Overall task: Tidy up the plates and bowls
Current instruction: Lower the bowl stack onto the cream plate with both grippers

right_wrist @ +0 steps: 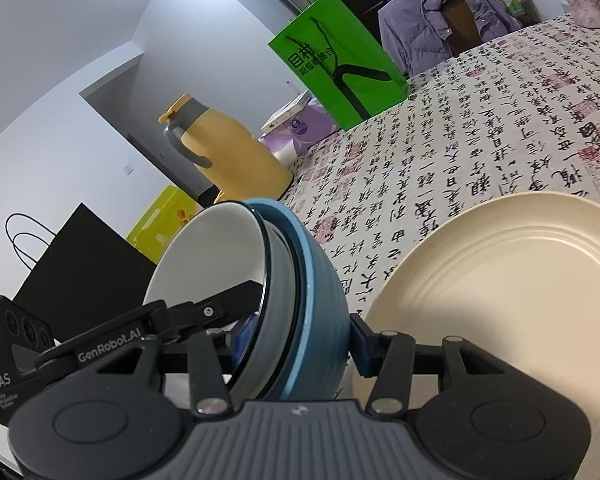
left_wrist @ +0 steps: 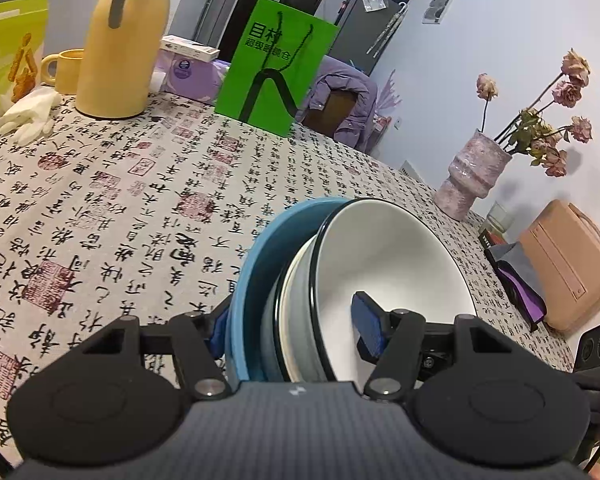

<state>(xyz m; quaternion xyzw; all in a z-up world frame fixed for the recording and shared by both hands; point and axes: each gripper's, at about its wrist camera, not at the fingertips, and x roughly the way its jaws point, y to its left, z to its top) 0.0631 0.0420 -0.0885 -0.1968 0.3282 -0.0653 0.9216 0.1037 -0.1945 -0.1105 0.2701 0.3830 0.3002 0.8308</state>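
Observation:
A stack of nested bowls is held between both grippers above the table: a blue outer bowl (left_wrist: 246,280), a grey bowl (left_wrist: 296,320) inside it, and a white-lined bowl with a dark rim (left_wrist: 392,256) innermost. My left gripper (left_wrist: 296,330) is shut across the stack's rim, one pad inside the white bowl. My right gripper (right_wrist: 300,340) is shut on the same stack (right_wrist: 320,292) from the opposite side. The other gripper's body (right_wrist: 108,344) shows at the left of the right wrist view. A cream plate (right_wrist: 512,280) lies on the tablecloth just right of the right gripper.
The table (left_wrist: 140,200) has a calligraphy cloth. At its far side stand a yellow jug (left_wrist: 120,48), a yellow mug (left_wrist: 66,70), a green bag (left_wrist: 276,64) and white gloves (left_wrist: 28,116). A pink vase with dried roses (left_wrist: 472,172) and a pink case (left_wrist: 568,268) stand right.

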